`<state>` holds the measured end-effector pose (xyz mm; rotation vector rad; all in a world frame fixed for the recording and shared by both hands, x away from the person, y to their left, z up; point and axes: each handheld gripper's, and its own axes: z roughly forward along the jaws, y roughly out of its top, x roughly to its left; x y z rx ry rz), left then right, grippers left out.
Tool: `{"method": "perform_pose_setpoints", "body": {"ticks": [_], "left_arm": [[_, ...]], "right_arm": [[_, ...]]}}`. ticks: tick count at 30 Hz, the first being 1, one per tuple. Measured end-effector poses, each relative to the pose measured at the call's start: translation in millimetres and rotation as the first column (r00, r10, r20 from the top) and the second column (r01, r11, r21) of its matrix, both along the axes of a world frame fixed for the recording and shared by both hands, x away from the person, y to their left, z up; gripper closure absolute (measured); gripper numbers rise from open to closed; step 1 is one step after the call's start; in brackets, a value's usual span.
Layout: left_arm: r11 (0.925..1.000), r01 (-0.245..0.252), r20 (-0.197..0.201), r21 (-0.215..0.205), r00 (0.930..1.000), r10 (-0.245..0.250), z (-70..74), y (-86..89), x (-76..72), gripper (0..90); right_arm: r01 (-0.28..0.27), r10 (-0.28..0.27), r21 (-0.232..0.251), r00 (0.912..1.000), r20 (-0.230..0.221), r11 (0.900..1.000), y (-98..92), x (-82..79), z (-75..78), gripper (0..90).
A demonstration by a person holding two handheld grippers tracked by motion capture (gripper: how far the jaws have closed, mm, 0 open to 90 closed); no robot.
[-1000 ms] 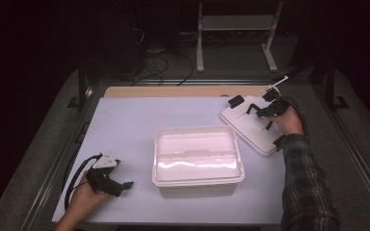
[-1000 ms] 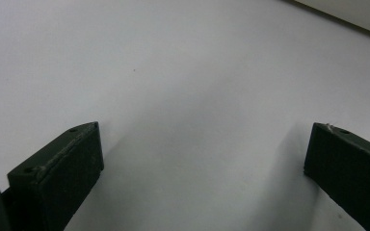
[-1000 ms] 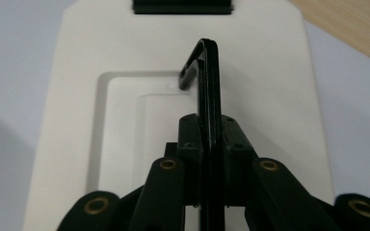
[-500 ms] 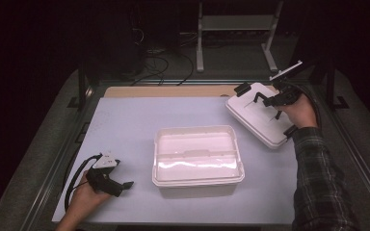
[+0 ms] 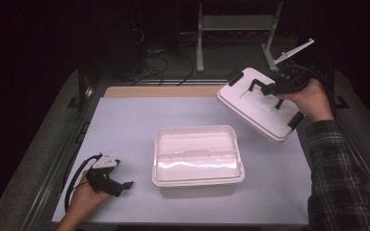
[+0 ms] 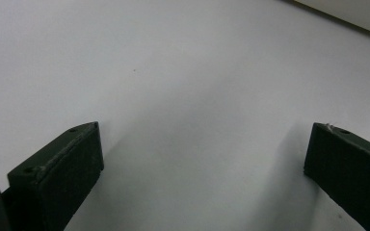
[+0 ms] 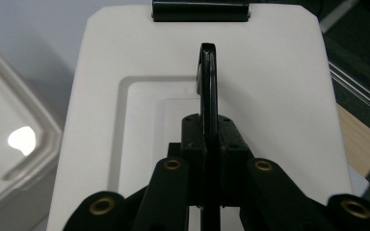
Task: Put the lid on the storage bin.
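1. The white lid [image 5: 257,105] hangs in the air over the far right part of the table, tilted so that its near-left edge sits lower than the far side, well above the white sheet.
2. The lid's black handle [image 7: 208,77] runs down the middle of its top, standing on edge in the right gripper view; a black latch [image 7: 201,10] sits at the lid's far edge there, and another black clip [image 5: 296,120] shows at the end nearest the person in the high view.
3. The right gripper [image 5: 270,89] has its 2 jaws drawn narrow and pressed on the handle from both sides, carrying the lid; the right hand [image 5: 313,98] grips its body from the right, with a plaid sleeve behind it.
4. The open white box [image 5: 196,157] stands near the middle of the white sheet [image 5: 125,120], down and left of the lid, apart from it; its inside looks glossy and bare.
5. The left gripper [image 5: 125,185] lies low over the sheet at the near left, well apart from the box, held by the left hand [image 5: 84,199].
6. In the left gripper view its 2 pads [image 6: 70,168] stand wide apart with only the bare sheet between them.
7. A tan wooden edge [image 5: 164,91] borders the sheet's far side.
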<state>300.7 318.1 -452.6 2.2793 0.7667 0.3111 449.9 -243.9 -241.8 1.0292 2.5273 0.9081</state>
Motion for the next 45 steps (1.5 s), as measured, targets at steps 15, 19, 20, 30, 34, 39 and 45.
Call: {"method": "perform_pose_setpoints", "body": {"ticks": [15,19,20,30,34,39,45], "left_arm": [[1.0000,-0.001,0.001,-0.002,1.0000,0.001,-0.2,-0.2,-0.1,0.0],[1.0000,-0.001,0.001,-0.002,1.0000,0.001,-0.2,-0.2,-0.1,0.0],[1.0000,-0.001,0.001,-0.002,1.0000,0.001,-0.2,-0.2,-0.1,0.0],[1.0000,-0.001,0.000,-0.002,1.0000,0.001,-0.1,-0.1,-0.1,0.0],[1.0000,-0.002,0.000,-0.002,1.0000,0.002,-0.1,-0.1,-0.2,0.0],[1.0000,-0.001,0.000,-0.002,1.0000,0.001,-0.1,-0.1,-0.1,0.0],[1.0000,-0.002,-0.002,-0.004,1.0000,0.002,-0.2,-0.2,-0.1,0.0]], "right_arm": [[-0.404,0.405,0.038,0.9144,-0.001,0.914,93.2,-39.6,15.2,83.9],[-0.495,0.496,0.037,0.8681,-0.020,0.868,120.6,-47.9,11.8,83.9],[-0.522,0.523,0.040,0.8519,-0.026,0.852,128.4,-50.2,10.2,83.9],[-0.674,0.673,0.026,0.7335,-0.095,0.738,179.4,-65.0,-5.4,83.9],[-0.704,0.701,0.023,0.7021,-0.124,0.709,190.2,-67.4,-14.1,83.9],[-0.716,0.712,0.028,0.6878,-0.141,0.697,193.3,-70.0,-23.2,83.8],[-0.722,0.718,0.027,0.6831,-0.131,0.691,193.4,-75.1,-30.8,83.8]]}}
